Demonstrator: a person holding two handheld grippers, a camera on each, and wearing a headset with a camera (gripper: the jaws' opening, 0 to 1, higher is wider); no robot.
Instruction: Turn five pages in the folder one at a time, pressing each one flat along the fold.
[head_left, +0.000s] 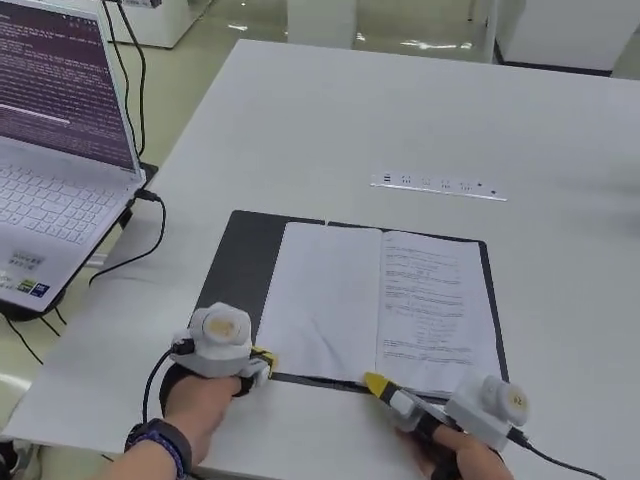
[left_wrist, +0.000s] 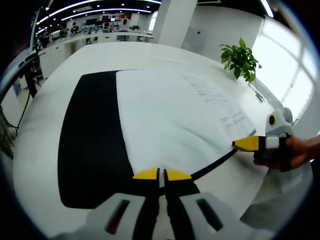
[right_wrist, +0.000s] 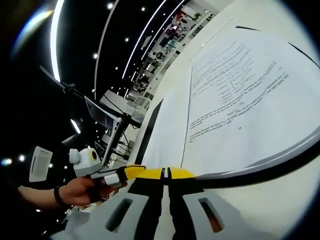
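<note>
Black covers frame the open folder (head_left: 245, 270), which lies flat on the white surface (head_left: 330, 110) just ahead of both hand-held grippers. The left hand-held gripper (head_left: 265, 360) sits at the folder's near edge. Its yellow-tipped jaws are pressed together with nothing seen between them, and they point at the spot where the blank left page (head_left: 320, 300) meets the black cover. Whether the tips touch the folder cannot be told.

To its right, well apart, the right hand-held gripper (head_left: 378, 384) also has its jaws pressed together and pinches nothing. It lies at the same near edge, and the fold (head_left: 380, 290) runs straight away from its tips. The printed right page (head_left: 435, 300) lies flat ahead of it and to its right.

Beyond the folder, far ahead of both hand-held grippers, a socket strip (head_left: 438, 186) is set in the surface. An open laptop (head_left: 55, 170) stands ahead and well to the left of the left hand-held gripper.
</note>
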